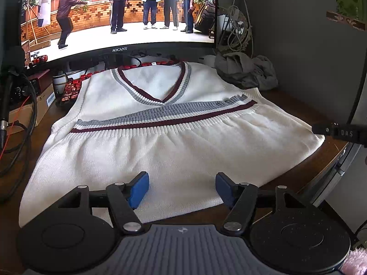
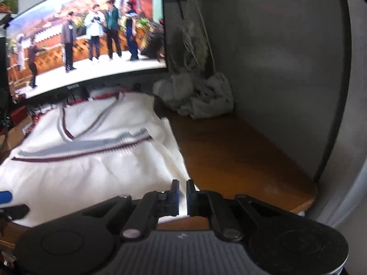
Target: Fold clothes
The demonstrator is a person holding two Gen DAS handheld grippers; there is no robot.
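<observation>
A: Where is the vest?

B: The white knit vest [image 1: 174, 142] lies flat on the brown desk [image 2: 240, 160], in front of the monitor [image 1: 119, 11]. Its lower part is doubled up over the chest, so the striped hem band [image 1: 165, 114] runs across just under the V-neck [image 1: 158, 87]. One fold is in it as it lies.

A: And the grippers?

B: The left gripper [image 1: 182, 189] hovers over the near folded edge with its jaws wide apart, nothing between them. The right gripper [image 2: 182, 197] is at the vest's right near corner, its jaws almost together with white cloth showing in the narrow gap. That view is blurred, so I can't say whether it truly pinches the knit.

A: How will it handle?

B: Soft, light and limp, I'd judge: thick ribbed knit that sags, stretches and drags on the wood rather than sliding. A pinch should take both layers at an edge or corner; the ribbed band looks the firmest place to hold.

A: Any containers?

B: None that I can make out. A crumpled grey garment [image 1: 245, 71] sits heaped at the far right against the wall, apart from the vest.
</observation>
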